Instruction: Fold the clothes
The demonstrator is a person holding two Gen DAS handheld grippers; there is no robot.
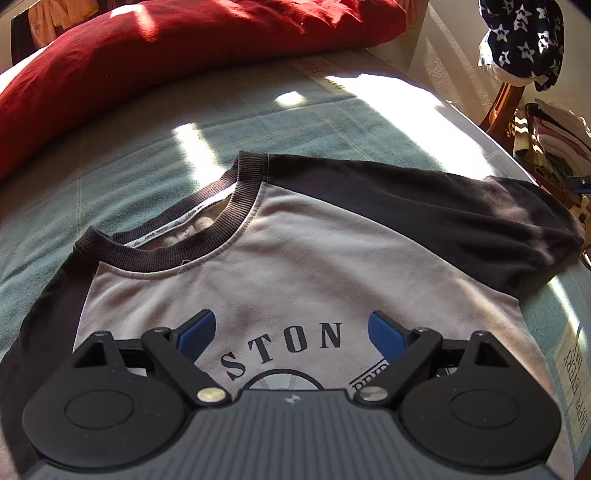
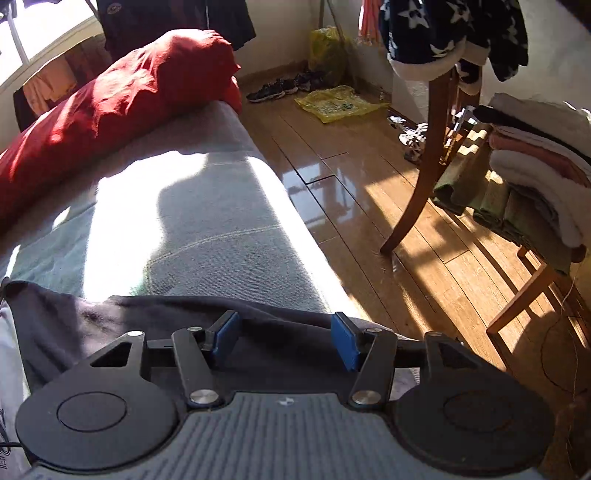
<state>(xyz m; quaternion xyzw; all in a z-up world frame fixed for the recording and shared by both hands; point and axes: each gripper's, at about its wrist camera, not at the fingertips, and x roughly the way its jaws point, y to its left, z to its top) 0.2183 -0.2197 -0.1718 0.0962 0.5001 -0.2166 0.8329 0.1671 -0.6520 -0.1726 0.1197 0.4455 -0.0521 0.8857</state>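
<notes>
A raglan T-shirt (image 1: 295, 266) lies face up and flat on the bed, with a white body, dark sleeves, a dark ribbed collar and a printed "STON". My left gripper (image 1: 291, 321) hovers over the chest print, its blue pads wide apart and nothing between them. The shirt's right dark sleeve (image 1: 461, 221) stretches toward the bed's edge. In the right wrist view that same dark sleeve (image 2: 110, 317) lies under my right gripper (image 2: 284, 319). Its jaws stand apart over the sleeve and the pads press on nothing.
A pale green blanket (image 1: 147, 147) covers the bed, and a red pillow (image 2: 122, 99) lies along its far side. Right of the bed are a wooden floor (image 2: 351, 184) and a chair (image 2: 436, 147) holding folded clothes (image 2: 535, 166), with a star-patterned garment (image 2: 443, 33) over its back.
</notes>
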